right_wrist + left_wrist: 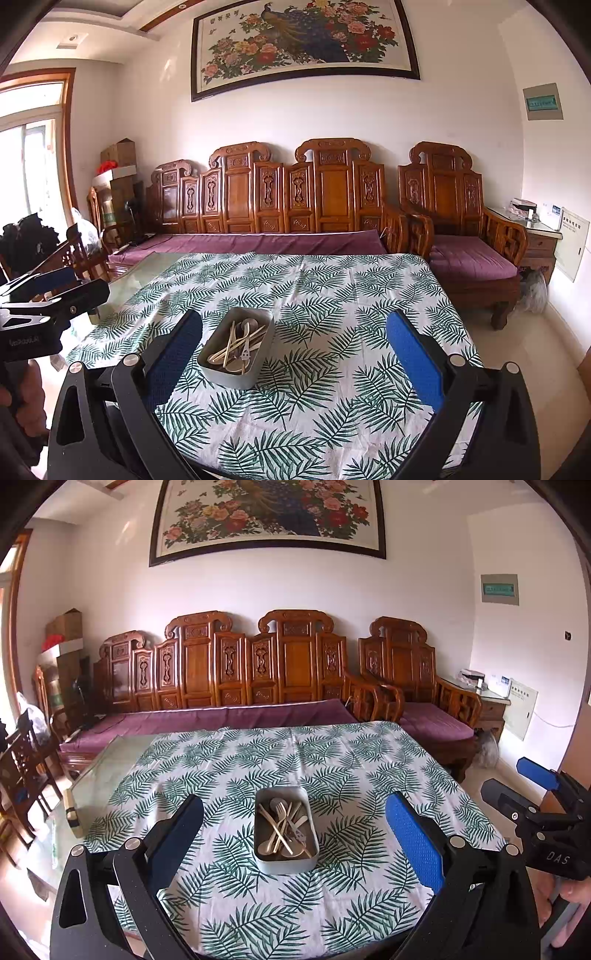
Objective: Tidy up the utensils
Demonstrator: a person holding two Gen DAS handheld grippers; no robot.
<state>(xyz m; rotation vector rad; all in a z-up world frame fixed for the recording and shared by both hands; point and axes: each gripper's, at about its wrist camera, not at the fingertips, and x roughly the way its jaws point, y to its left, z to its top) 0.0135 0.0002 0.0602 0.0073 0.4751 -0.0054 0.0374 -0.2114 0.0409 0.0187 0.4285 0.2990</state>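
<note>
A: Where does the left wrist view sit?
B: Above the table's near edge, facing the sofa (pixel 221 686), with the tray (pixel 286 864) dead ahead.
A: And the right?
B: Beside it, same heading; the tray (pixel 236 378) falls left of centre. Both share tablecloth (pixel 332 760), sofa, painting (pixel 303 40).

Matt grey tray (pixel 285 864), pale wooden utensils (pixel 284 829), leaf-print cloth (pixel 332 768), glossy carved wooden bench (pixel 229 664)

Utensils (pixel 286 825) piled, overlapping in container (pixel 286 864); count unclear, perhaps some spoons beneath hidden.
</note>
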